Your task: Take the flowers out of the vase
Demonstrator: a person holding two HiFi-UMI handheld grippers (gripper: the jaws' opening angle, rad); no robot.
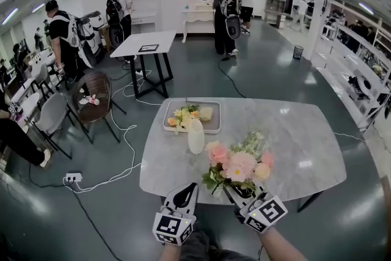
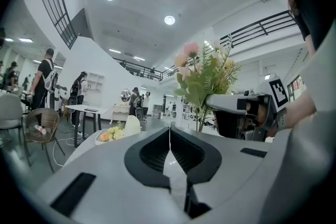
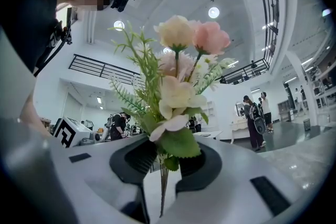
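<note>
- A grey rectangular tray [image 1: 211, 129] lies at the far side of the marble bench [image 1: 293, 143]. It holds a small cluster of yellow and orange flowers [image 1: 183, 114] on its left and a pale beige block [image 1: 206, 113] on its right.
- A white vase [image 1: 195, 136] stands upright just in front of the tray's near edge. The bouquet is clear of it and well to its right.
- The left tool [image 1: 190, 187] is at the near edge of the bench and points away from the person. In the left gripper view its jaws [image 2: 169, 131] meet tip to tip with nothing between them.
- The bouquet [image 1: 239, 163] is a bunch of pink, cream and peach blooms with green fern sprigs. It is held above the near part of the bench, to the right of the vase.
- Its long axis runs roughly upright, with the flower heads on top. The thin stems [image 3: 164, 186] drop straight down through the tool below.
- The right tool [image 1: 235, 192] grips the bouquet low on the stems. In the right gripper view its jaws [image 3: 165, 157] stand partly apart, closed onto the stem bundle, with a broad green leaf [image 3: 178, 143] lying over the gap.
- From the left gripper view the bouquet [image 2: 202, 78] rises above the right tool [image 2: 226, 102], and the vase [image 2: 132, 126] and tray [image 2: 100, 139] sit farther off to the left.
</note>
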